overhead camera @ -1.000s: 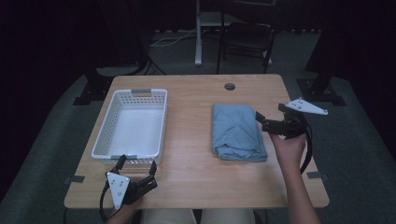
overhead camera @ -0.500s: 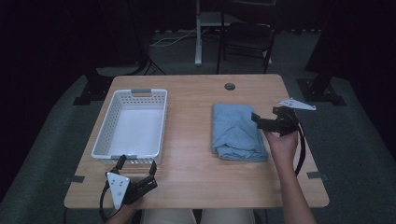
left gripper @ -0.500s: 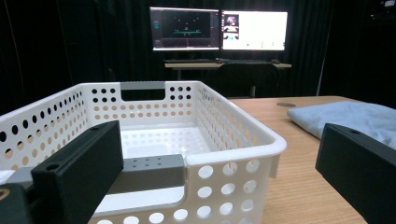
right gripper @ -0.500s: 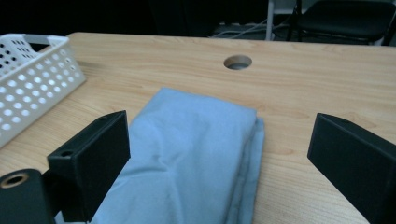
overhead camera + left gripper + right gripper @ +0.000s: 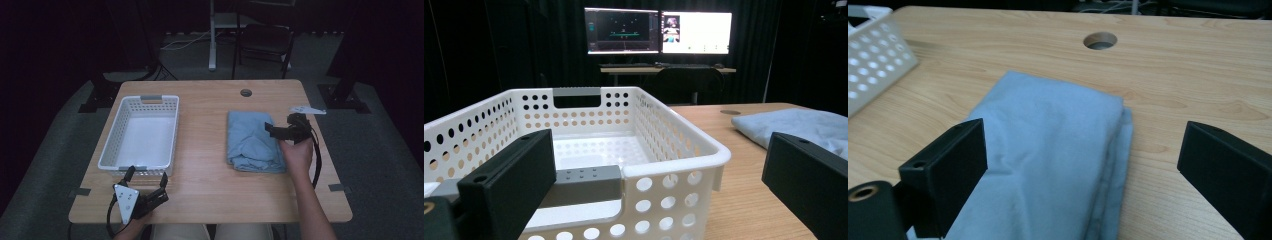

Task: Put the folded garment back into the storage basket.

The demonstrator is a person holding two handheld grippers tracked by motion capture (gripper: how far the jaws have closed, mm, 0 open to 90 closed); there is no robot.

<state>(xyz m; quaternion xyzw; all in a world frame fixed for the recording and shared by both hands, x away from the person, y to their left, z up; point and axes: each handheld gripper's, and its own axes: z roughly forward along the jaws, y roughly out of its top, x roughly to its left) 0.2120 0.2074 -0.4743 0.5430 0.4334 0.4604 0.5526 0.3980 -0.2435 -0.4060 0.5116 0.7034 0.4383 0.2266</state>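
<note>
A folded light-blue cloth [image 5: 251, 142] lies on the right half of the wooden table [image 5: 205, 170]. My right gripper [image 5: 270, 131] hovers at the cloth's right edge, pointing left over it, jaws open and empty. In the right gripper view the cloth [image 5: 1043, 165] lies between and below the spread jaws of the right gripper [image 5: 1085, 132]. A white perforated basket [image 5: 112, 150] stands empty on the left half. My left gripper [image 5: 147, 175] rests open at the table's front edge, just before the basket's near wall [image 5: 659, 175], holding nothing.
A round cable hole [image 5: 245, 92] sits near the table's far edge, behind the cloth. Beyond the table stand a dark chair [image 5: 262, 40] and a desk with two lit monitors [image 5: 659, 32]. Bare wood lies between basket and cloth.
The right hand has carried its gripper left and slightly nearer, from beside the cloth to over its right edge. The left gripper has stayed still.
</note>
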